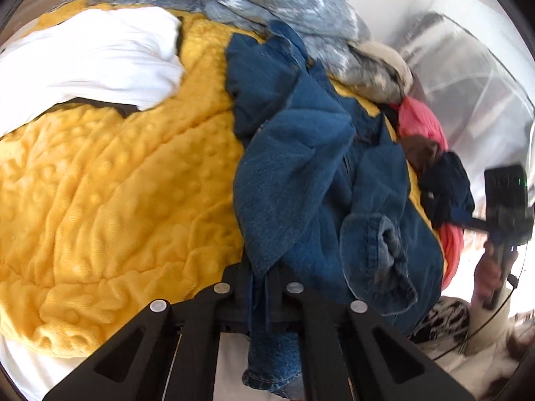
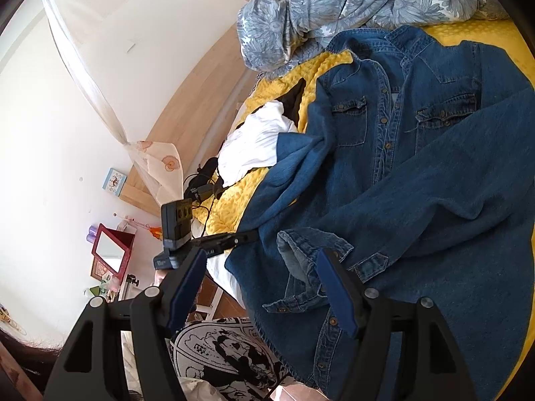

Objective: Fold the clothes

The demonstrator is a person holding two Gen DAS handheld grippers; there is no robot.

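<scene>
On the bed, a denim shirt (image 2: 418, 167) lies face up across a yellow blanket (image 1: 117, 183), collar toward a rumpled grey floral duvet (image 2: 334, 3), both sleeves folded over its front. At the shirt's hem edge, the left gripper (image 1: 259, 287) is closed tight on a pinch of denim, with fabric hanging down between its fingers. From the right wrist view, the right gripper (image 2: 259, 290) is spread wide and holds nothing, hovering above the cuff (image 2: 301, 250) of the nearer sleeve. A white garment (image 1: 87, 60) rests on the blanket beside the shirt. A pink cloth (image 1: 421, 120) and dark clothes sit piled near the bed's edge.
</scene>
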